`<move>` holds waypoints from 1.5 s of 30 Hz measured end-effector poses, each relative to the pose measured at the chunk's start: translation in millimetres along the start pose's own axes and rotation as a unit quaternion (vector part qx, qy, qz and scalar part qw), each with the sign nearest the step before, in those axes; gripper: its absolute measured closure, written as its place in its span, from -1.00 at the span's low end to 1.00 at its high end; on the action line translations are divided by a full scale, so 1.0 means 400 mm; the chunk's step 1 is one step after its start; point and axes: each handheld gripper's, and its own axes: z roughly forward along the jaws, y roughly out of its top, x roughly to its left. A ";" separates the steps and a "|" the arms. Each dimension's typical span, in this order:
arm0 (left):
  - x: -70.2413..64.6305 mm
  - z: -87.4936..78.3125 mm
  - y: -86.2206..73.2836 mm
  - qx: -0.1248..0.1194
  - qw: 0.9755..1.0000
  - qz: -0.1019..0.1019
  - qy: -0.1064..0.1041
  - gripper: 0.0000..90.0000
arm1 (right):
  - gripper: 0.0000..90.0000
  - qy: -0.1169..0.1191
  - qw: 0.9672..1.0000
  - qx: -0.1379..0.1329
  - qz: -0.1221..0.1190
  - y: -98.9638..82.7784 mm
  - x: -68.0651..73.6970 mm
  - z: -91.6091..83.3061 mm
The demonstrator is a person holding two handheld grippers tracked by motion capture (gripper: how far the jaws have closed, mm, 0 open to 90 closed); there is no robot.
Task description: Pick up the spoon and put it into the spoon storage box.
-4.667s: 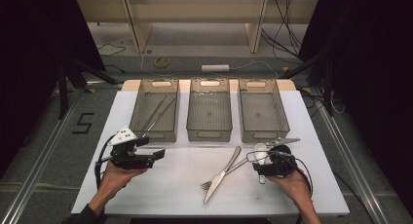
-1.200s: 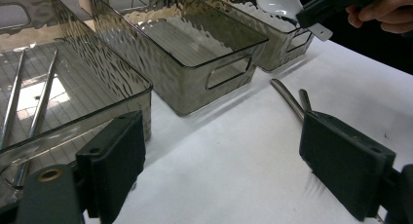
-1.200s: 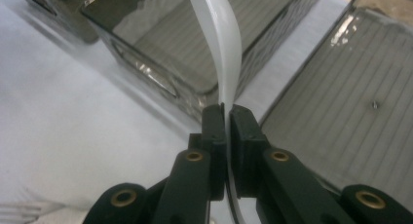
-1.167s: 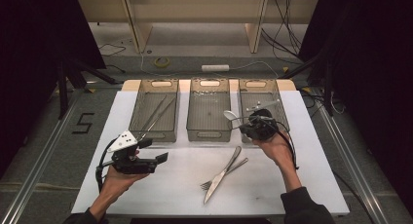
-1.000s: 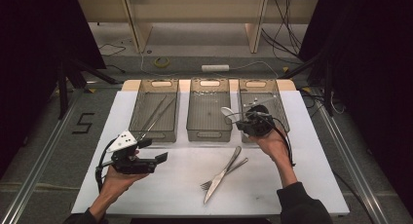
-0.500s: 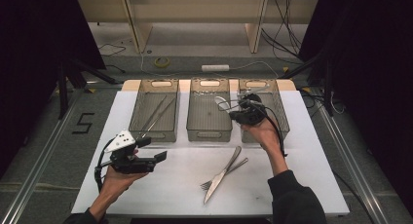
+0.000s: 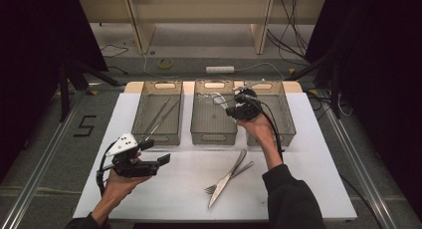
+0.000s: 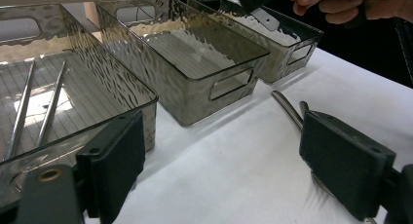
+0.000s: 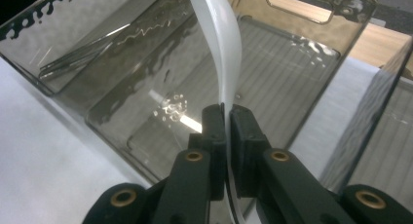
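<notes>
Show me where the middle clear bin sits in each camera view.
High view: middle bin at centre, second in the row of three.
Left gripper view: upper centre, seen corner-on.
Right gripper view: across the middle, beneath the held spoon.
Shared landmark: the neighbouring bin with metal rods.

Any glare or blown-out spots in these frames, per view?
Right gripper view: the white spoon in the right hand-held gripper is blown out; glints on the middle smoked plastic bin. Left gripper view: bright patch on the left bin's floor. High view: dark surround, white table evenly lit.
</notes>
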 end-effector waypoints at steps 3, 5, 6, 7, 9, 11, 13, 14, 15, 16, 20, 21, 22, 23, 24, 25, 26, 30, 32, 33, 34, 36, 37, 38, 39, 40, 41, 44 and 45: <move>0.001 -0.001 0.000 -0.002 1.000 -0.001 -0.001 -0.63 | 0.92 0.000 1.000 -0.001 0.001 0.013 0.003 0.011; 0.001 -0.002 0.000 -0.004 1.000 0.000 0.000 -0.63 | 0.92 0.000 1.000 -0.001 0.003 0.019 0.004 0.018; 0.001 -0.003 0.000 -0.004 1.000 -0.001 0.000 -0.63 | 0.92 0.000 1.000 -0.002 0.005 0.022 0.005 0.022; 0.001 -0.002 0.000 -0.005 1.000 -0.002 0.001 -0.63 | 0.92 0.001 1.000 -0.001 0.009 0.024 0.006 0.026; 0.001 -0.002 0.000 -0.003 1.000 -0.001 -0.001 -0.63 | 0.92 0.003 1.000 0.001 0.011 0.028 0.008 0.037; 0.000 -0.001 0.000 -0.003 1.000 0.000 -0.001 -0.63 | 0.92 0.001 1.000 0.004 0.011 0.031 0.012 0.049; 0.000 -0.002 0.000 -0.004 1.000 -0.001 -0.001 -0.63 | 0.92 -0.001 1.000 0.008 0.011 0.034 0.012 0.061; 0.000 -0.002 0.000 -0.004 1.000 -0.002 -0.002 -0.63 | 0.92 0.000 1.000 0.009 0.012 0.035 0.011 0.066; 0.000 -0.002 0.000 -0.004 1.000 -0.002 -0.001 -0.63 | 0.92 0.002 1.000 0.009 0.012 0.037 0.010 0.072; 0.000 -0.002 0.000 -0.004 1.000 -0.002 -0.001 -0.63 | 0.92 0.001 1.000 0.012 0.018 0.038 0.011 0.076; 0.000 -0.003 0.000 -0.004 1.000 -0.001 -0.002 -0.63 | 0.92 -0.001 1.000 0.017 0.023 0.040 0.013 0.096; 0.000 -0.003 0.000 -0.004 1.000 -0.001 -0.002 -0.63 | 0.92 0.000 1.000 0.017 0.024 0.040 0.014 0.099; 0.000 -0.003 0.000 -0.004 1.000 0.000 -0.002 -0.63 | 0.92 0.000 1.000 0.018 0.023 0.040 0.014 0.102; 0.000 -0.003 0.000 -0.004 1.000 0.000 -0.002 -0.63 | 0.92 0.000 1.000 0.018 0.026 0.039 0.014 0.105; 0.000 -0.003 0.000 -0.004 1.000 0.000 -0.002 -0.63 | 0.92 0.000 0.999 0.018 0.027 0.039 0.014 0.108; 0.000 -0.003 0.000 -0.004 1.000 0.000 -0.001 -0.63 | 0.92 0.000 0.999 0.020 0.028 0.038 0.015 0.109; -0.001 -0.003 0.000 -0.005 1.000 0.000 -0.001 -0.63 | 0.92 0.000 0.999 0.020 0.029 0.037 0.015 0.111; -0.001 -0.003 0.000 -0.005 1.000 0.001 -0.001 -0.63 | 0.92 0.003 0.999 0.020 0.030 0.035 0.018 0.116; -0.002 -0.003 0.000 -0.005 1.000 0.001 -0.001 -0.63 | 0.91 0.006 0.999 0.021 0.032 0.034 0.020 0.120; -0.002 -0.003 0.000 -0.005 1.000 0.001 -0.001 -0.63 | 0.91 0.007 0.999 0.022 0.032 0.033 0.022 0.123; -0.002 -0.003 0.000 -0.005 1.000 0.001 -0.001 -0.63 | 0.91 0.005 0.999 0.025 0.032 0.031 0.025 0.126; -0.002 -0.003 0.000 -0.005 1.000 0.001 -0.001 -0.63 | 0.91 0.005 0.999 0.029 0.029 0.029 0.030 0.133; -0.003 -0.003 0.000 -0.006 1.000 0.001 -0.002 -0.63 | 0.91 0.004 0.999 0.030 0.029 0.029 0.032 0.136; -0.002 -0.004 0.000 -0.005 1.000 0.002 -0.002 -0.63 | 0.91 0.005 0.999 0.030 0.033 0.029 0.033 0.138; -0.002 -0.004 0.000 -0.006 1.000 0.002 -0.002 -0.63 | 0.91 0.006 0.999 0.032 0.033 0.028 0.034 0.141; -0.003 -0.004 -0.001 -0.007 1.000 0.001 -0.002 -0.63 | 0.91 0.006 0.999 0.034 0.033 0.027 0.034 0.143; -0.002 -0.005 -0.001 -0.006 1.000 0.001 -0.002 -0.63 | 0.91 0.006 0.999 0.036 0.033 0.026 0.035 0.146; -0.002 -0.005 -0.001 -0.006 1.000 0.001 -0.001 -0.63 | 0.91 0.007 0.999 0.037 0.033 0.023 0.036 0.152; -0.003 -0.005 -0.001 -0.006 1.000 0.001 -0.001 -0.63 | 0.91 0.007 0.999 0.040 0.032 0.021 0.036 0.154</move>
